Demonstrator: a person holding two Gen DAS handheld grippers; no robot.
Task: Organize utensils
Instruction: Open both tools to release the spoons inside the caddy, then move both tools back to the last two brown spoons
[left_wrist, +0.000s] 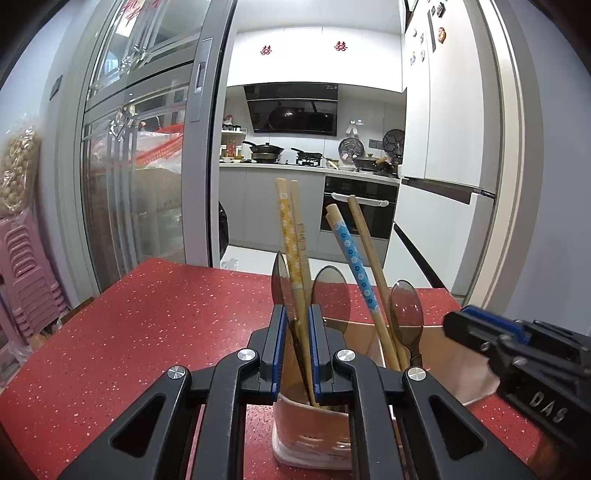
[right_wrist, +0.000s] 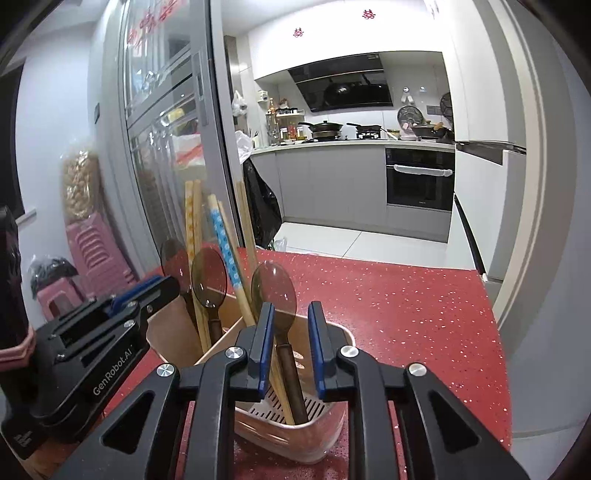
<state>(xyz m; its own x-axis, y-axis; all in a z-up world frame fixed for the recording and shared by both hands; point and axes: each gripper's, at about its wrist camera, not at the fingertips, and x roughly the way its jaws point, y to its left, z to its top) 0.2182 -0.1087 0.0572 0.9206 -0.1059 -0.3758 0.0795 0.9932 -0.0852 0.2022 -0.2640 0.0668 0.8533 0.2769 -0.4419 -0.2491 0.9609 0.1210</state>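
Note:
A pink utensil holder (left_wrist: 310, 432) stands on the red table (left_wrist: 147, 325); it also shows in the right wrist view (right_wrist: 295, 435). It holds yellow-patterned chopsticks (left_wrist: 291, 240), blue-patterned chopsticks (left_wrist: 351, 254) and three smoky translucent spoons (left_wrist: 406, 310). My left gripper (left_wrist: 297, 314) is partly open around the yellow chopsticks over the holder's left end, not clamped. My right gripper (right_wrist: 290, 317) is partly open around a spoon (right_wrist: 275, 288) standing in the right compartment. The right gripper also shows in the left wrist view (left_wrist: 480, 328).
The red table (right_wrist: 406, 314) stretches ahead and right. A glass sliding door (left_wrist: 147, 166) and pink stacked stools (left_wrist: 26, 269) are at left. A kitchen with stove, oven (right_wrist: 419, 181) and white fridge (left_wrist: 443, 147) lies beyond.

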